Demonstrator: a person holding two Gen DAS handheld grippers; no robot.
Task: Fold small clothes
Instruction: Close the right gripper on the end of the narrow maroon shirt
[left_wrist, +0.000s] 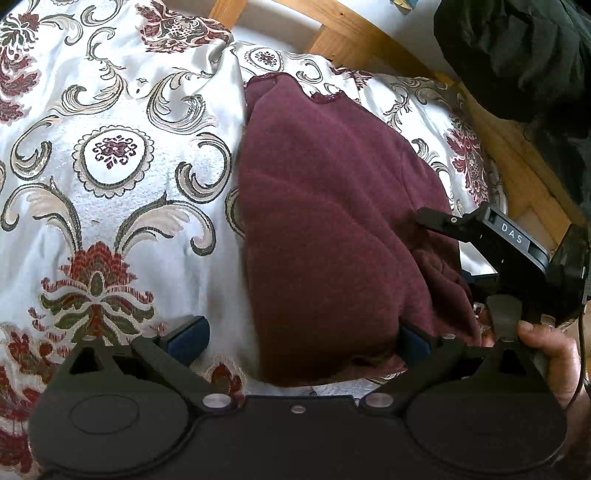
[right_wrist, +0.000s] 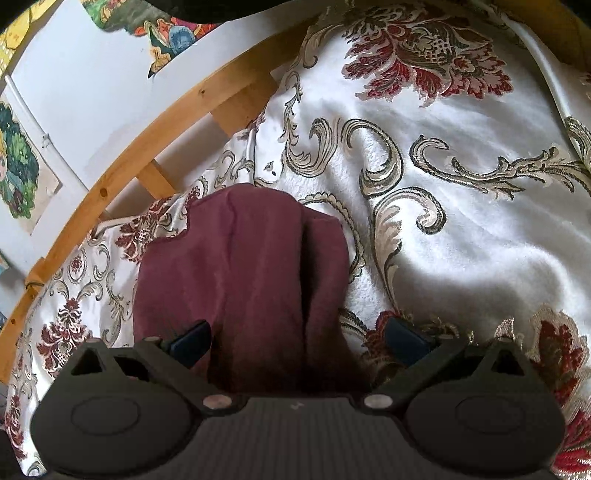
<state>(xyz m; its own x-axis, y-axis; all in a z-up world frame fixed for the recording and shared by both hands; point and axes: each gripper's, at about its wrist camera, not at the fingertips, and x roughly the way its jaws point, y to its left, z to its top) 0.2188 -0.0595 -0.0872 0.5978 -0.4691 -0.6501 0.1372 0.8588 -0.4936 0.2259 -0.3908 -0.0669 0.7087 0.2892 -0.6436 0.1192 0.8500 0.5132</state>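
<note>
A maroon knit garment (left_wrist: 332, 229) lies folded into a narrow bundle on a white floral bedspread (left_wrist: 110, 110). My left gripper (left_wrist: 301, 336) is open wide at the bundle's near end, and the cloth's corner drapes over its right finger. The right gripper's black finger (left_wrist: 439, 219) rests against the bundle's right side. In the right wrist view the same garment (right_wrist: 251, 273) runs away from me with a lengthwise crease. My right gripper (right_wrist: 299, 343) stands open, its fingers spread to either side of the cloth's near end.
A wooden bed frame (left_wrist: 369, 40) (right_wrist: 110, 184) borders the bedspread (right_wrist: 461, 240). Behind it is a white wall with colourful pictures (right_wrist: 18, 166). A person's hand (left_wrist: 550, 350) holds the right gripper's handle, and dark clothing (left_wrist: 517, 55) fills the top right.
</note>
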